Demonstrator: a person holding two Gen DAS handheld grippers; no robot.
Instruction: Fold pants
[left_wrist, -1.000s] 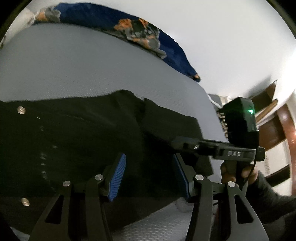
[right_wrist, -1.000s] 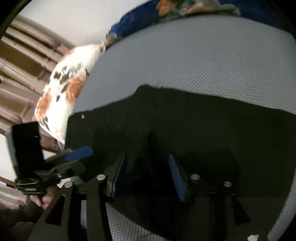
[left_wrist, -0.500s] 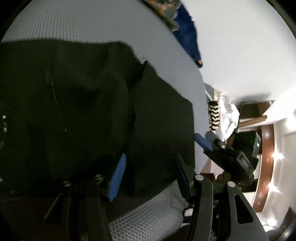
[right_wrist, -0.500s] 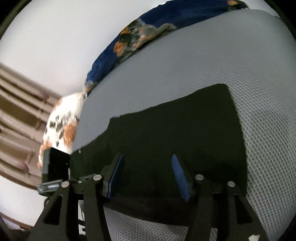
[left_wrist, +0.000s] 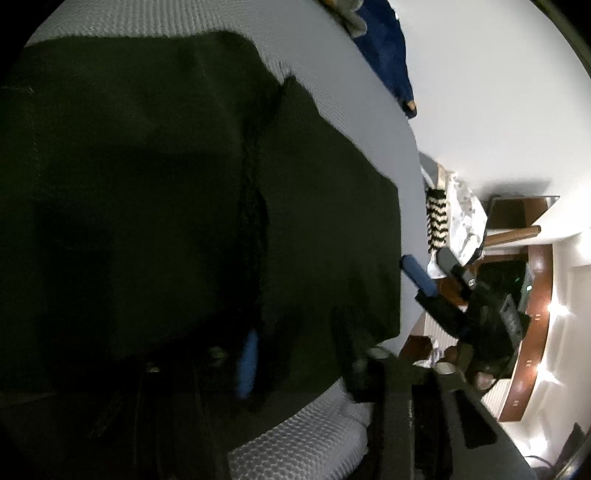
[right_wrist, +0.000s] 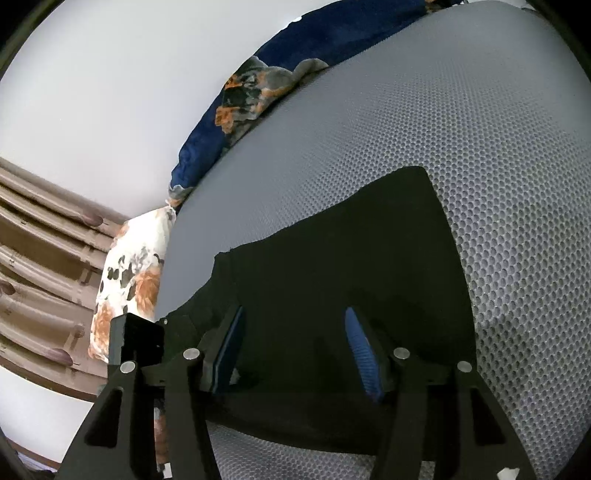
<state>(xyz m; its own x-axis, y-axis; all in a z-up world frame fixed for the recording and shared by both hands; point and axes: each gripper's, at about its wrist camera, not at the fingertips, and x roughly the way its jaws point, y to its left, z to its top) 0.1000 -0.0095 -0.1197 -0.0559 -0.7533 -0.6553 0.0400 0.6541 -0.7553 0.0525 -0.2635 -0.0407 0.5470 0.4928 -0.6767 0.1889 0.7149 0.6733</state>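
Dropped nearer pants (left_wrist: 155, 192): left gripper (left_wrist: 295, 354) closing over hem fabric; right gripper (right_wrist: 293, 350) spread, empty. Advised: pinch both layers squarely.

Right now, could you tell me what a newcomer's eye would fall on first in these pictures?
The black pants spread flat across the grey mattress fill most of both views. The left gripper, its jaws closing, is down on the near edge of the cloth, while the right gripper stands open over the pants. Behind, a blue flowered blanket lies bunched at the far edge by the white wall.
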